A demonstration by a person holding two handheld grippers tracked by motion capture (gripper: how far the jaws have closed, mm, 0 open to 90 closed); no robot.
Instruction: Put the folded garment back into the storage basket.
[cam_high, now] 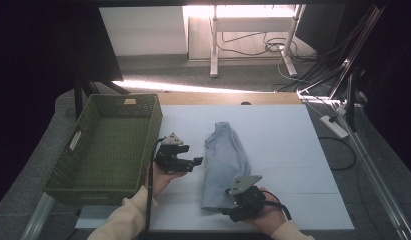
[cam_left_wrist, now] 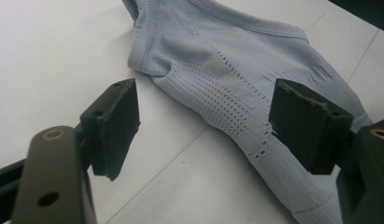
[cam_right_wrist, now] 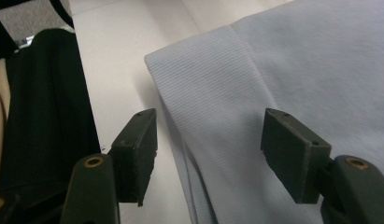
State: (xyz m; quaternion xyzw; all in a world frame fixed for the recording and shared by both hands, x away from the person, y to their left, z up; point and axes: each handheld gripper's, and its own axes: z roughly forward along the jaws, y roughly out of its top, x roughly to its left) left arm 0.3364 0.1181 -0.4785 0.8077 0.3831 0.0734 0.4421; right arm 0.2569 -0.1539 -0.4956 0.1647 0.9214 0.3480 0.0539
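I hold my right gripper, jaws apart and empty, at the near hem of the folded pale-blue garment lying lengthwise away from me on the white table, left gripper open beside it.

One pale blue garment lies on one white table, beside one green woven basket; two hand-held grippers, left gripper and right gripper.
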